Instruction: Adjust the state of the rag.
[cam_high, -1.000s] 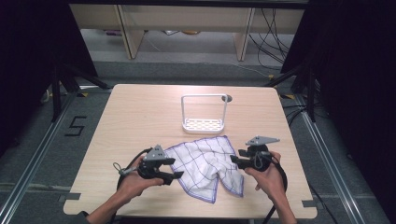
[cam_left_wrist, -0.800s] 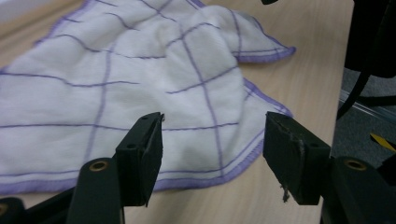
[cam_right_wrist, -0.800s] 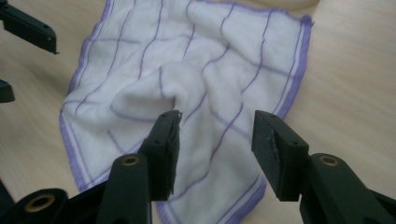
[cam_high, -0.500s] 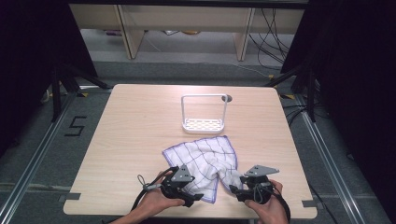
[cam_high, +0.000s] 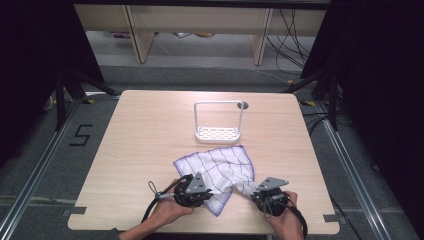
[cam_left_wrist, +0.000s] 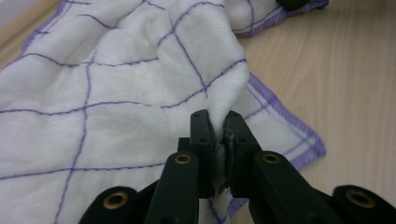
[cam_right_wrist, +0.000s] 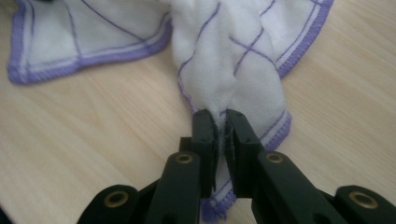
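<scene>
Both grippers pinch the cloth (cam_high: 220, 172).
Left gripper (cam_left_wrist: 218, 140) and right gripper (cam_right_wrist: 220, 135) have just closed on cloth folds; it lies crumpled just in front of the white rack (cam_high: 218, 133).

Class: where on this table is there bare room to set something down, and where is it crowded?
Bare: the table's left half, and the strip right of the white rack. Crowded: the near edge, where both tongs, left and right, pinch the cloth.

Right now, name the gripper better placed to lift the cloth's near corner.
Right. The right gripper is shut on the cloth at its purple-hemmed corner; the left gripper pinches a fold inside the edge.
</scene>
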